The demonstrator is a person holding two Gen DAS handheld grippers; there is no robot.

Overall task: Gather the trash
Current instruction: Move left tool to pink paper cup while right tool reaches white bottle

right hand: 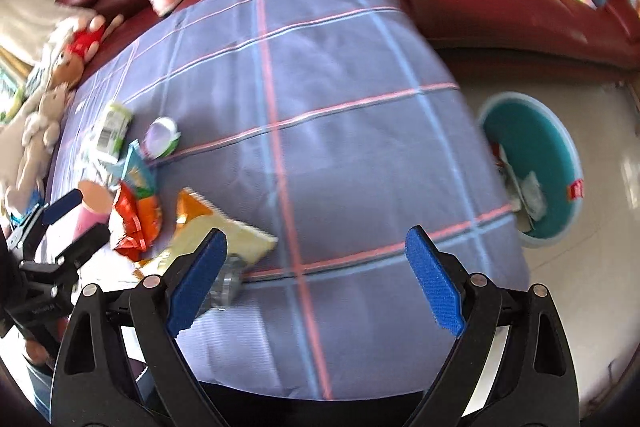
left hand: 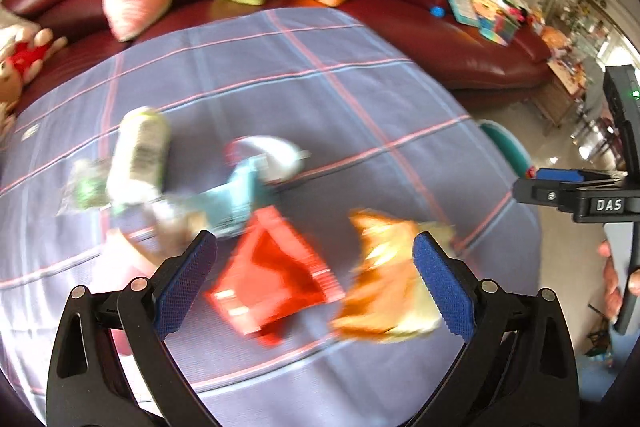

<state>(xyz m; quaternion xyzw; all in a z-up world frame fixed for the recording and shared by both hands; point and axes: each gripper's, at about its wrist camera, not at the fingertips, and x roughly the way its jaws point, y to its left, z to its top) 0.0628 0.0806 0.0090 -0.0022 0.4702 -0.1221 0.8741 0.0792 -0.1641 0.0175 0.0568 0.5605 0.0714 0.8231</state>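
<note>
Blurred trash lies on the purple checked tablecloth (left hand: 280, 75): a red wrapper (left hand: 276, 283), an orange-yellow chip bag (left hand: 388, 279), a light blue wrapper (left hand: 236, 199), a white-green carton (left hand: 140, 155), a white cup (left hand: 272, 159) and a pink cup (left hand: 124, 267). My left gripper (left hand: 316, 283) hangs open over the red wrapper, and its right finger is beside the chip bag. My right gripper (right hand: 316, 283) is open above bare cloth. The chip bag (right hand: 216, 227) and a clear plastic piece (right hand: 226, 283) lie by its left finger. The left gripper (right hand: 74, 223) shows at the left edge near the pink cup (right hand: 94, 203).
A teal bin (right hand: 536, 139) holding some trash stands on the floor off the table's right edge. A dark red sofa (left hand: 420, 39) with plush toys and books curves behind the table. Dolls lie at the left (right hand: 36, 131).
</note>
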